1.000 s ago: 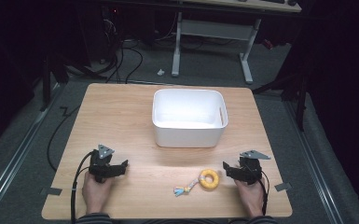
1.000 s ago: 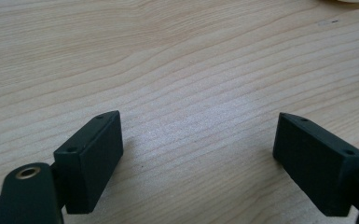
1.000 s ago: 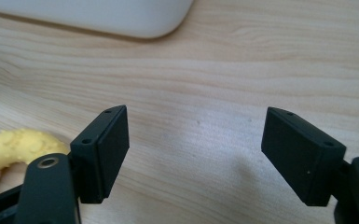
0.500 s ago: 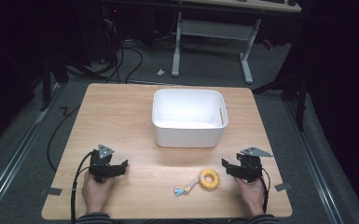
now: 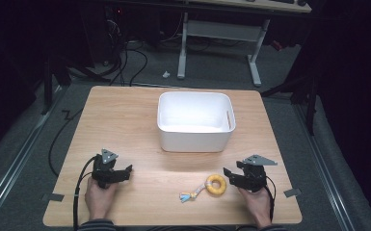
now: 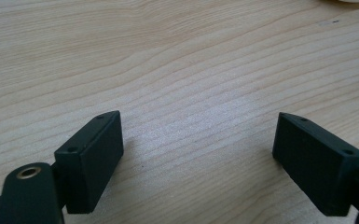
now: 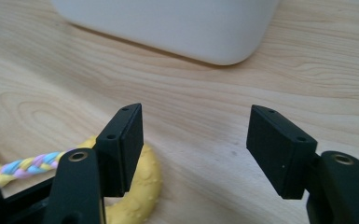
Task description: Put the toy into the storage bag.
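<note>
While narrowing, right claw (image 7: 193,149): jaws lately closing, apart yet, nothing between them but bare table (image 7: 205,93). Yellow ring toy (image 7: 137,186) just outside one jaw, on the braided rope tail's (image 7: 23,165) side; white bin (image 7: 177,23) ahead, beyond. Likely pre-sizing for a grasp; ring not yet taken. Left claw (image 6: 198,149): wide apart, idle, holding nothing.

Yellow ring (image 7: 142,186) partly behind a black jaw, its braided cord (image 7: 23,166) cut off at the frame edge.
</note>
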Demonstrator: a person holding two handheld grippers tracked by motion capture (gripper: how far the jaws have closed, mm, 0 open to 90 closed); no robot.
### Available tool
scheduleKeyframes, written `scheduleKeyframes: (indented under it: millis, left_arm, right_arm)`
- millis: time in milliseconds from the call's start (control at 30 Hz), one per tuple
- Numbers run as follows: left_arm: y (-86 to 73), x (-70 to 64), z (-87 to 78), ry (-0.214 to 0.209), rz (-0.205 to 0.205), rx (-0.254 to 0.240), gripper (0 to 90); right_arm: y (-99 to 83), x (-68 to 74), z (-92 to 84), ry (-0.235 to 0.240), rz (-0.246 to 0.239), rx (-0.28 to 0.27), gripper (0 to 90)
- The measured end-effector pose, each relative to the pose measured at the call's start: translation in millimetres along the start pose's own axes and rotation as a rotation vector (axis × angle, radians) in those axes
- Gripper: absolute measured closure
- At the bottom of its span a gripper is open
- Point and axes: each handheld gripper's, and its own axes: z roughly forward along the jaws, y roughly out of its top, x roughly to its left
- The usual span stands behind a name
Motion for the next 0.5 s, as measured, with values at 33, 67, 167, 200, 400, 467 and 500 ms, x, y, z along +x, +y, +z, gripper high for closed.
scheduleKeyframes:
  millis: [33,67,167,200,400,467,500]
  left_arm:
    - [0.0,0.0,0.0,0.001,0.001,0.000,16.4]
    - [0.1,-0.1,0.1,0.001,0.000,0.000,16.3]
    - [0.2,0.0,0.2,0.002,-0.001,0.000,16.3]
    - [0.1,-0.1,0.2,0.002,0.000,0.000,16.4]
    - [-0.1,-0.3,-0.1,0.002,0.000,0.001,16.3]
    - [-0.1,-0.3,-0.1,0.002,0.000,0.001,16.2]
    - [-0.1,-0.3,-0.1,0.002,0.000,0.001,16.2]
  right_arm:
    - [-0.4,2.3,0.3,0.014,-0.011,0.005,38.3]
    - [-0.7,4.0,0.3,0.022,-0.010,0.011,38.8]
    - [-1.7,7.3,3.2,0.055,-0.030,0.021,41.7]
    - [-2.8,8.9,8.0,0.083,-0.032,0.047,42.6]
    - [-5.6,18.5,8.8,0.108,-0.063,0.069,45.7]
    - [-5.9,20.9,9.2,0.110,-0.079,0.082,47.6]
    - [-5.8,22.0,9.0,0.109,-0.085,0.098,49.5]
